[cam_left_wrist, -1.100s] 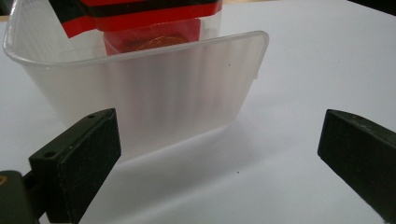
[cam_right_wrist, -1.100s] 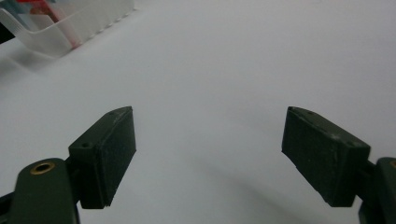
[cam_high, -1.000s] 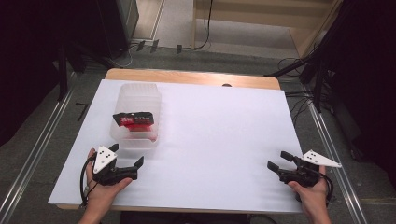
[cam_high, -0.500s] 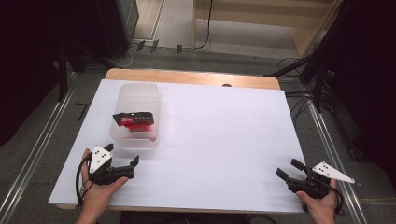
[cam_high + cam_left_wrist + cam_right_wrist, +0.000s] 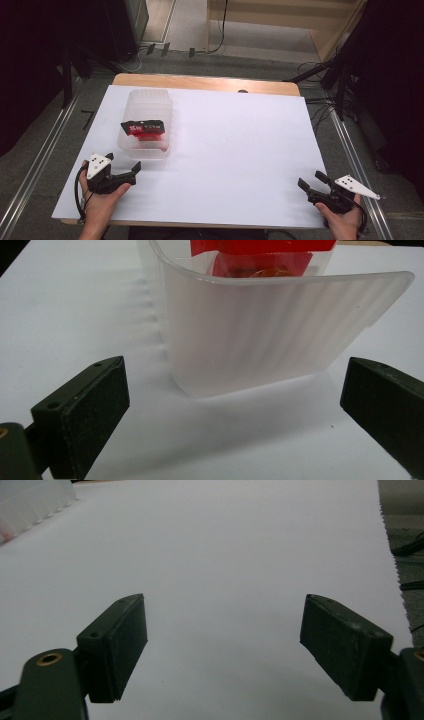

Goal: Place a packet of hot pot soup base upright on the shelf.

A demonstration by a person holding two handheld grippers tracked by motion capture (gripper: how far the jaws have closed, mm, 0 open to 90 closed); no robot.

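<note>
From the high view, I am looking down on the white-topped table point(image 5: 230, 150). The translucent plastic tub point(image 5: 146, 125) is standing on its left half, and a red and black snack packet point(image 5: 143, 129) is lying inside it. I am holding the left gripper point(image 5: 131, 169) just short of the tub's near end, jaws spread, touching nothing. The right gripper point(image 5: 311, 182) is sitting near the table's front right corner, well apart from the tub, jaws spread too and empty.

In the left gripper view, the tub's near wall point(image 5: 260, 335) is standing between and just beyond my two black pads point(image 5: 95, 415), not gripped. The red packet point(image 5: 260, 255) is showing above the rim, inside the tub.

In the right gripper view, I am seeing bare white table point(image 5: 225, 555) between open jaws, with a corner of the tub point(image 5: 35, 500) far off at the upper left.

I judge the work to be at its very start or its very end: the packet is resting in the tub, nothing is gripped, and any lifting or moving of the tub or packet is yet to happen.
</note>
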